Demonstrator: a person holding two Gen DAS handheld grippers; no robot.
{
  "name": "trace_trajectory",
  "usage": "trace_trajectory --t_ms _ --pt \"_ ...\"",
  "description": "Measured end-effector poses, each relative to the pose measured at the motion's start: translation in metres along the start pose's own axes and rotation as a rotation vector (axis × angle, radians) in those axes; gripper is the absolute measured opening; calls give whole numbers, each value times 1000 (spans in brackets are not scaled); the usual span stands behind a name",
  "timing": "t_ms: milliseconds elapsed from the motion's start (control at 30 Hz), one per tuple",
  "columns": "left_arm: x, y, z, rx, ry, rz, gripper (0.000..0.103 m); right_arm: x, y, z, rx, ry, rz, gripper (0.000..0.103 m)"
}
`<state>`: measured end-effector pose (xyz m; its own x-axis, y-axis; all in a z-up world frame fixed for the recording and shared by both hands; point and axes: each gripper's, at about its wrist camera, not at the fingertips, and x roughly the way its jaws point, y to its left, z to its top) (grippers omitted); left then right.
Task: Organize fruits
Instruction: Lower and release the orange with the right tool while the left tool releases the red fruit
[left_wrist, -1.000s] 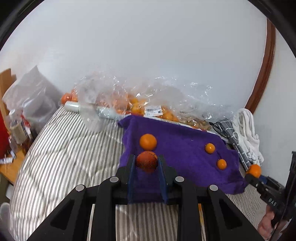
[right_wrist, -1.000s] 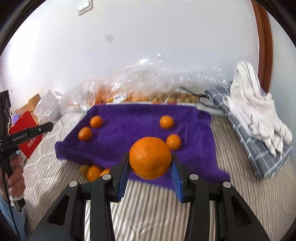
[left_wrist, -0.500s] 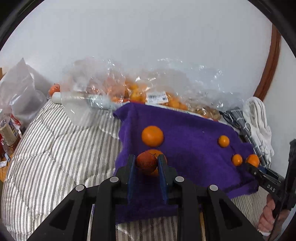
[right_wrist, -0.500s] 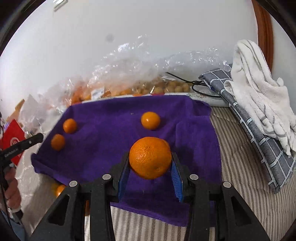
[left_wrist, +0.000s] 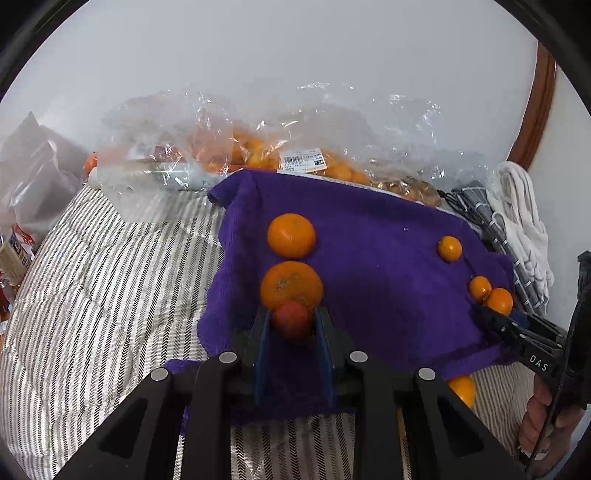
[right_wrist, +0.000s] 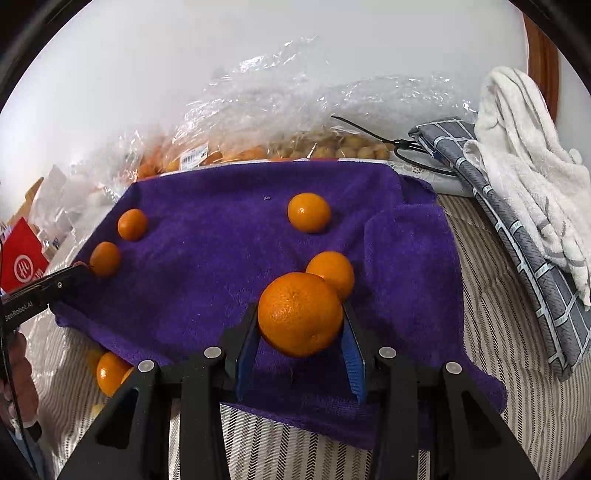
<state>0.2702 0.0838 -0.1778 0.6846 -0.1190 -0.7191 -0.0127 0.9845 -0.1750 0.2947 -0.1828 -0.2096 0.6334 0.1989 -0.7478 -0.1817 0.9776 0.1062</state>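
Note:
A purple towel (left_wrist: 376, 266) lies on the striped bed, also in the right wrist view (right_wrist: 207, 266). My left gripper (left_wrist: 292, 323) is shut on a small reddish-orange fruit (left_wrist: 292, 320), just behind two oranges (left_wrist: 291, 285) (left_wrist: 291, 235) on the towel's left side. My right gripper (right_wrist: 300, 325) is shut on a large orange (right_wrist: 300, 314), just above the towel's near right part, beside two smaller oranges (right_wrist: 332, 271) (right_wrist: 308, 212). The left pair of oranges (right_wrist: 132, 224) (right_wrist: 105, 258) shows in the right wrist view by the left gripper's tip (right_wrist: 74, 271).
Clear plastic bags of fruit (left_wrist: 295, 158) lie against the wall behind the towel. A white towel on grey checked cloth (right_wrist: 524, 177) lies at the right. Loose oranges (right_wrist: 110, 373) sit on the striped bedding (left_wrist: 92, 280) off the towel's near edge. Bags and boxes (left_wrist: 22, 206) crowd the far left.
Both grippers moved forward over the towel with their fruit. The left one now sits right behind the nearer orange; the right one has come up next to the small orange.

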Motion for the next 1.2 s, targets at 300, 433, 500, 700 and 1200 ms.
trace_trajectory --t_ms 300,433,500,700,1200 --pt "2 -1 0 10 1 26 23 0 3 -3 -18 -4 -28 46" --pt "2 -3 1 10 1 33 23 -8 6 -6 -34 -24 -35 56" --pt "1 -2 2 4 6 30 23 -13 7 -6 -38 -40 -47 58" --pt "-13 5 6 -24 -53 -3 49 -48 9 1 12 -98 -37 58" --pt "-69 26 -11 -37 -161 45 52 -82 70 -46 -97 -34 15 45"
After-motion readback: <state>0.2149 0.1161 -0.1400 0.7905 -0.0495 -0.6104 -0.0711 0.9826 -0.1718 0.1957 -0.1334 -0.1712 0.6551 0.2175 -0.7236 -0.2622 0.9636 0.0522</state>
